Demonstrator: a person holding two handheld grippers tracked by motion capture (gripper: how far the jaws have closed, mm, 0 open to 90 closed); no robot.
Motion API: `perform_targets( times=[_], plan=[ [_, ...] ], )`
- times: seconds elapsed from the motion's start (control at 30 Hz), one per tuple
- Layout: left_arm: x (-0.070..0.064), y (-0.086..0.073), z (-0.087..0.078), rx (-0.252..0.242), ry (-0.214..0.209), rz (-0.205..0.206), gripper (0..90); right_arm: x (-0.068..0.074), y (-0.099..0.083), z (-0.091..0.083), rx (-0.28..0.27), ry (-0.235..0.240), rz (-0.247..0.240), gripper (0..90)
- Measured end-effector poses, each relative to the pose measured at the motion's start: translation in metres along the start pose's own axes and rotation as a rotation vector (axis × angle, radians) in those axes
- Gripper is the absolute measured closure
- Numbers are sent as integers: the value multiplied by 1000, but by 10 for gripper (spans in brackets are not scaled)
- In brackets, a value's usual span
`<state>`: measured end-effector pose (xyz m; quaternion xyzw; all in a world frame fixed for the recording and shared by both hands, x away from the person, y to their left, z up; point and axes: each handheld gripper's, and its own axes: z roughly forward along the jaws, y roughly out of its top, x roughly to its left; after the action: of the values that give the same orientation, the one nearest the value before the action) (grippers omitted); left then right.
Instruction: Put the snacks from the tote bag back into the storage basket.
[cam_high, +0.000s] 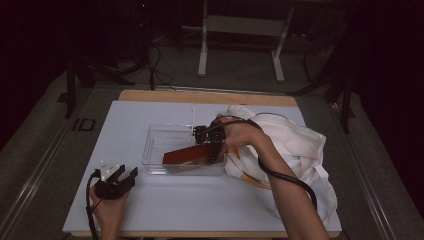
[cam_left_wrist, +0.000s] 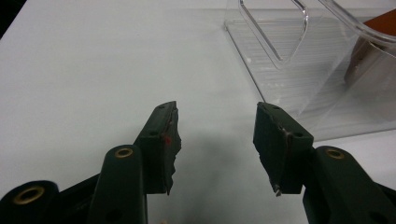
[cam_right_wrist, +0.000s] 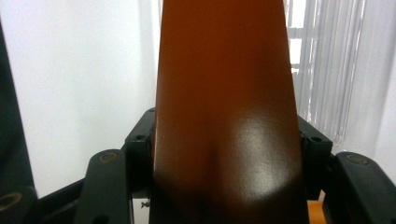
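Slantwise, right tongs (cam_high: 214, 150) pinch the brown pouch (cam_high: 186, 155) lying leftward in the clear bin (cam_high: 150, 150); left tongs (cam_high: 120, 175) spread.

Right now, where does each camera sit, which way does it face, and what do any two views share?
High view: above the person's side, facing forward and down on the table; forearms, left gripper, right gripper in the clear plastic bin.
Left gripper view: rides the left gripper, looking along spread jaws over the table toward the bin.
Right gripper view: rides the right gripper, jaws clamping the orange-brown flat piece.
Shared: the bin and the orange-brown piece.
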<state>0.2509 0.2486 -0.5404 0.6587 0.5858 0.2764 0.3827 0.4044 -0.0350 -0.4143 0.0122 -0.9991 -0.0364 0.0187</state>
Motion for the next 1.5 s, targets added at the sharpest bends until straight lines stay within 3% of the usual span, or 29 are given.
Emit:
perform_targets(
  times=[0.2,0.4,0.8,0.9,1.07,1.4,1.5],
  plan=[
    [0,0,0,1,0,0,506,1,-2,6,26,17,-1,374],
    [0,0,0,0,2,3,506,1,-5,3,2,29,3,377],
    [0,0,0,1,3,2,506,0,-12,-2,-3,4,16,376],
    [0,0,0,0,3,3,505,2,-14,-5,-29,-11,22,375],
    [0,0,0,-1,3,4,505,3,-22,-15,-142,-56,53,369],
    [0,0,0,2,5,6,505,15,-31,-16,-226,-85,52,361],
    [0,0,0,0,5,6,505,21,-34,-17,-275,-109,56,355]
  ],
)
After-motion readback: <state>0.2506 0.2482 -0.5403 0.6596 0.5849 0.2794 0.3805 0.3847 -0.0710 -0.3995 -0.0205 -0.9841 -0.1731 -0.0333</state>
